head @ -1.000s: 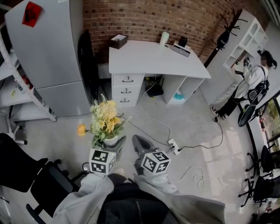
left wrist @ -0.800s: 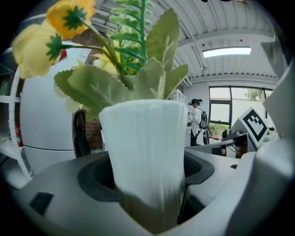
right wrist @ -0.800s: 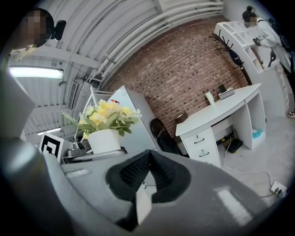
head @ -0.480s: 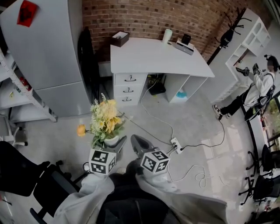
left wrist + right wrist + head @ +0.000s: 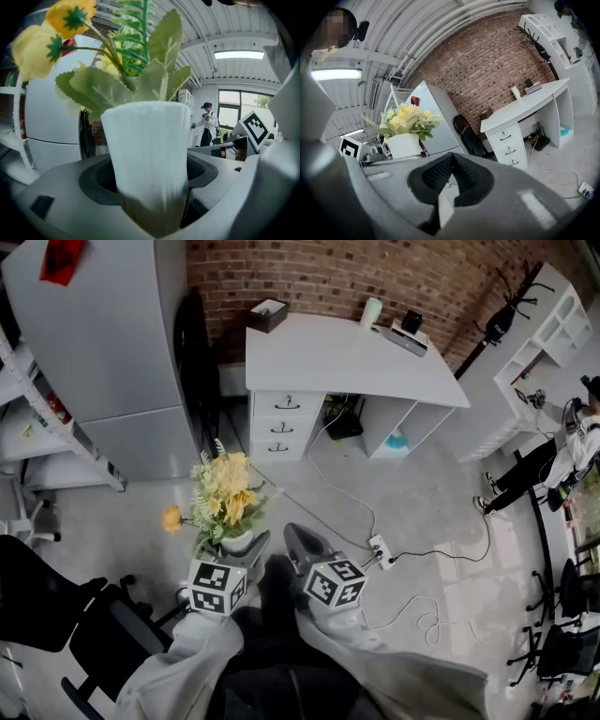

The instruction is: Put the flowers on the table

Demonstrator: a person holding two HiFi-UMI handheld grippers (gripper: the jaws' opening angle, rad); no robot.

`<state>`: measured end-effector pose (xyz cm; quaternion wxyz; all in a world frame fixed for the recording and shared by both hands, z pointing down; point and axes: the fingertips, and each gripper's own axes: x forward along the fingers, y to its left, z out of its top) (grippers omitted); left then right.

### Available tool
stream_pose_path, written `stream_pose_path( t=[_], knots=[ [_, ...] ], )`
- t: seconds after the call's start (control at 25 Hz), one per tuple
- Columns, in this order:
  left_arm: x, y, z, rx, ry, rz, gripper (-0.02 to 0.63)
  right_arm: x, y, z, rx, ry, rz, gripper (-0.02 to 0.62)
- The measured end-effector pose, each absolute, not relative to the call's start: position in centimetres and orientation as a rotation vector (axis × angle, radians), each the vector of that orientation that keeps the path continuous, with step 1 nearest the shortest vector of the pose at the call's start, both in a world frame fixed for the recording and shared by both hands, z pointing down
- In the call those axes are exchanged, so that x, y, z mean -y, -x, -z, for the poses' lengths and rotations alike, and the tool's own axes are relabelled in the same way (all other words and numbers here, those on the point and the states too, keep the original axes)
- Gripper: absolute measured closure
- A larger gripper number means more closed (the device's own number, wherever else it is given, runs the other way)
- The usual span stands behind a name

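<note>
Yellow artificial flowers (image 5: 223, 493) stand in a white ribbed vase (image 5: 147, 150) that I carry above the floor. My left gripper (image 5: 240, 549) is shut on the vase, its jaws pressing both sides low down. In the right gripper view the flowers (image 5: 407, 119) show up at the left. My right gripper (image 5: 298, 542) is beside the vase on its right, shut, with its pads (image 5: 440, 171) meeting and nothing between them. The white table (image 5: 347, 362), a desk with drawers, stands ahead against the brick wall, some way off.
A tall grey cabinet (image 5: 103, 334) stands at the left and a black chair (image 5: 56, 615) is near my left side. A power strip (image 5: 380, 549) with cables lies on the floor ahead. A box (image 5: 269, 313) and a cup (image 5: 371, 310) sit on the desk's far edge. A person (image 5: 562, 451) stands at the right.
The view has shifted a little, and the desk sits further right in it. The person at the right has moved toward the right edge. Both grippers keep their hold and place.
</note>
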<state>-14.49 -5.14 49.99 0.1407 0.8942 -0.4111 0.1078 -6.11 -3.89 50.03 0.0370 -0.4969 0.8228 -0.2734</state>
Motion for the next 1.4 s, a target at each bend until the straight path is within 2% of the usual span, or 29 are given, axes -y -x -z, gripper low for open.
stream_pose_path(
  t=[0.92,1.4],
  knots=[
    [23.3,9.5,-49.1,1.276,-2.548,-0.257,0.225,22.7,0.9,-50.1,-2.556,1.449,0.894,0.597],
    [34.9,3.7,-49.6,1.273,-2.533,-0.270,0.225,34.4,-5.6,-50.4,-2.548,1.461,0.907,0.597]
  ],
)
